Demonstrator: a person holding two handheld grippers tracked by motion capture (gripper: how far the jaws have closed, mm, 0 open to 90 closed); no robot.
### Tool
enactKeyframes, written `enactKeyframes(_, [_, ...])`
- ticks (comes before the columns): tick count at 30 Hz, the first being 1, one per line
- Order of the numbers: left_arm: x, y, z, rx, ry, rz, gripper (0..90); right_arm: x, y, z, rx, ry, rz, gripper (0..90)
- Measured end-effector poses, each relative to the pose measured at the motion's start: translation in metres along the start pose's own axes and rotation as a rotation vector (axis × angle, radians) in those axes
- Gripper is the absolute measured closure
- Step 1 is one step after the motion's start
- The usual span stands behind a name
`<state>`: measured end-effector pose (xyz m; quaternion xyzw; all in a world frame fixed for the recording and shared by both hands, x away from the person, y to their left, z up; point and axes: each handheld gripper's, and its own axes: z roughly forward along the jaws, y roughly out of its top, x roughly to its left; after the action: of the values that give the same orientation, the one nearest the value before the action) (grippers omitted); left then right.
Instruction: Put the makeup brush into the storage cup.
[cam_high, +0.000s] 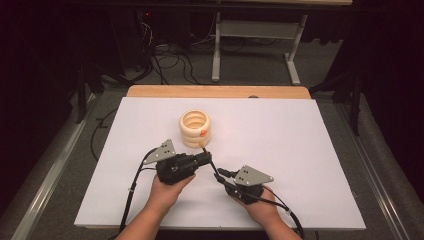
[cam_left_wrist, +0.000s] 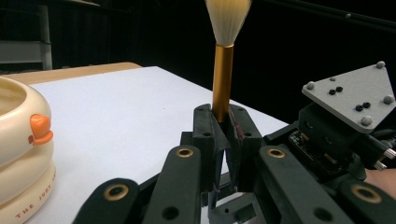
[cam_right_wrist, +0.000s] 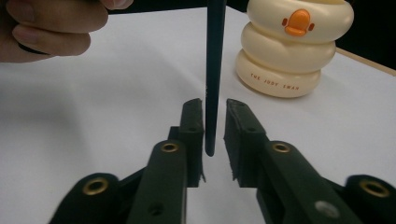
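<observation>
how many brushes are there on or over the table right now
1. The brush is clamped in the left tool, bristles toward the cream ringed holder; its dark handle end sits between the right tool's open jaws. The holder's inside is partly hidden.

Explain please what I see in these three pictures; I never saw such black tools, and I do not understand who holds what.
No robot here: a person holds two hand tools, each with two black jaws. The top picture looks down on a table covered by a white sheet. On it stands a cream ringed holder with a small orange duck beak. The other two pictures come from cameras riding on the tools. The left gripper is shut on a makeup brush, gripping its gold collar below the pale bristles. The right gripper is open, and the brush's dark handle end hangs between its jaws, not yet squeezed. The holder stands behind.
</observation>
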<state>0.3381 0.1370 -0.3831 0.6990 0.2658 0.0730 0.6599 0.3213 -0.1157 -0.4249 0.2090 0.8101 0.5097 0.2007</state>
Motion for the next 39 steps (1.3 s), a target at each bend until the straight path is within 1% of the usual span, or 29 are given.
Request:
enactKeyframes(5, [0.0, 0.0, -0.001, 0.0, 0.013, 0.005, 83.4, -0.001, 0.001, -0.001, 0.002, 0.008, 0.014, 66.3])
enactKeyframes(10, [0.0, 0.001, -0.001, 0.019, 0.026, 0.019, 83.4, -0.002, 0.001, -0.001, -0.009, 0.009, 0.02, 58.6])
enactKeyframes(14, [0.0, 0.001, -0.002, 0.026, 0.039, 0.023, 83.4, -0.003, 0.001, -0.001, -0.006, 0.007, 0.029, 52.0])
enactKeyframes(16, [0.0, 0.002, -0.003, 0.029, 0.045, 0.027, 83.4, -0.003, 0.001, -0.002, -0.011, 0.013, 0.041, 47.5])
enactKeyframes(17, [0.0, 0.002, -0.003, 0.03, 0.048, 0.03, 83.4, -0.003, 0.001, -0.002, -0.011, 0.013, 0.041, 47.5])
enactKeyframes(18, [0.0, 0.002, -0.003, 0.03, 0.052, 0.031, 83.4, -0.003, 0.001, -0.002, -0.016, 0.016, 0.041, 44.9])
enactKeyframes(19, [0.0, 0.002, -0.004, 0.03, 0.054, 0.031, 83.4, -0.003, 0.001, -0.002, -0.016, 0.016, 0.041, 44.9])
enactKeyframes(21, [0.0, 0.003, -0.005, 0.032, 0.061, 0.034, 83.4, -0.004, 0.002, -0.003, -0.017, 0.018, 0.049, 40.1])
enactKeyframes(22, [0.0, 0.003, -0.005, 0.032, 0.065, 0.035, 83.4, -0.004, 0.002, -0.003, -0.017, 0.018, 0.049, 40.1])
enactKeyframes(23, [0.0, 0.003, -0.006, 0.034, 0.068, 0.038, 83.4, -0.005, 0.002, -0.003, -0.029, 0.019, 0.053, 35.9])
enactKeyframes(24, [0.0, 0.004, -0.006, 0.036, 0.073, 0.041, 83.4, -0.005, 0.002, -0.003, -0.029, 0.019, 0.053, 35.9])
enactKeyframes(26, [0.001, 0.004, -0.007, 0.041, 0.081, 0.047, 83.4, -0.006, 0.002, -0.005, -0.021, 0.008, 0.058, 32.7])
enactKeyframes(27, [0.001, 0.004, -0.007, 0.043, 0.086, 0.048, 83.4, -0.007, 0.001, -0.005, -0.024, 0.007, 0.065, 31.1])
enactKeyframes(28, [0.001, 0.004, -0.008, 0.047, 0.091, 0.049, 83.4, -0.009, 0.001, -0.006, -0.033, 0.002, 0.062, 28.8])
enactKeyframes(29, [0.002, 0.004, -0.008, 0.049, 0.096, 0.051, 83.4, -0.009, 0.001, -0.006, -0.033, 0.002, 0.062, 28.8])
enactKeyframes(31, [0.003, 0.005, -0.009, 0.056, 0.112, 0.059, 83.4, -0.013, 0.0, -0.009, -0.035, -0.005, 0.077, 25.6])
enactKeyframes(33, [0.003, 0.005, -0.01, 0.058, 0.118, 0.061, 83.4, -0.014, 0.0, -0.009, -0.037, -0.009, 0.082, 24.1])
enactKeyframes(34, [0.003, 0.006, -0.01, 0.056, 0.121, 0.063, 83.3, -0.015, 0.0, -0.01, -0.036, -0.016, 0.091, 22.8])
enactKeyframes(35, [0.003, 0.006, -0.011, 0.058, 0.125, 0.064, 83.4, -0.017, 0.0, -0.011, -0.034, -0.018, 0.091, 21.3])
enactKeyframes(36, [0.004, 0.007, -0.012, 0.057, 0.131, 0.066, 83.3, -0.019, -0.001, -0.013, -0.04, -0.02, 0.104, 18.1])
enactKeyframes(37, [0.004, 0.008, -0.014, 0.057, 0.136, 0.069, 83.4, -0.021, -0.001, -0.014, -0.038, -0.027, 0.104, 17.2])
enactKeyframes(39, [0.005, 0.01, -0.017, 0.052, 0.145, 0.076, 83.4, -0.022, -0.001, -0.015, -0.04, -0.023, 0.107, 16.1])
